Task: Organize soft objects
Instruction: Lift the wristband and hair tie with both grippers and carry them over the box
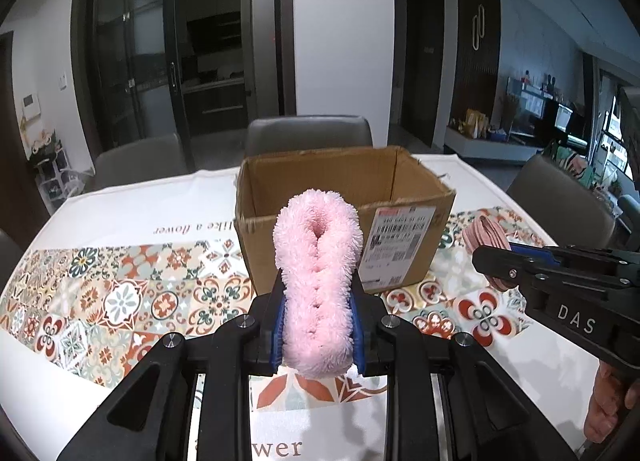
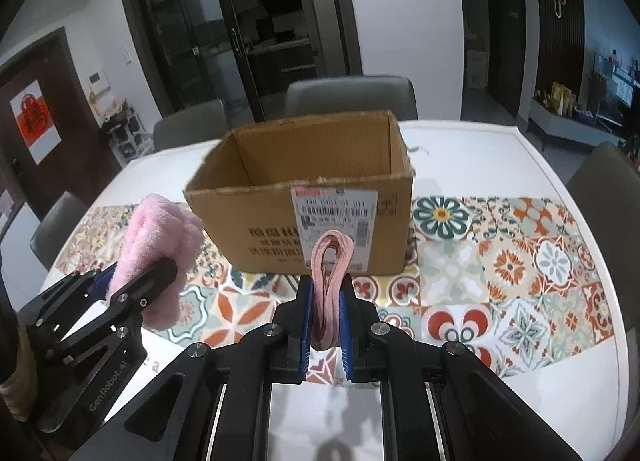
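Observation:
My left gripper (image 1: 318,293) is shut on a fluffy pink plush piece (image 1: 318,261) and holds it upright above the table, in front of an open cardboard box (image 1: 340,177). The box looks empty inside as far as I can see. My right gripper (image 2: 326,285) is shut on a coil of flat pink band (image 2: 332,257), also held above the table before the box (image 2: 280,165). In the right wrist view the left gripper (image 2: 132,277) with the plush (image 2: 160,229) is at the left. In the left wrist view the right gripper (image 1: 492,261) and band (image 1: 486,235) are at the right.
The table (image 1: 140,205) has a white cloth with a patterned tile band (image 2: 520,261). Grey chairs (image 1: 308,133) stand behind the box and at both sides (image 2: 604,181). A shipping label (image 2: 334,217) is on the box front.

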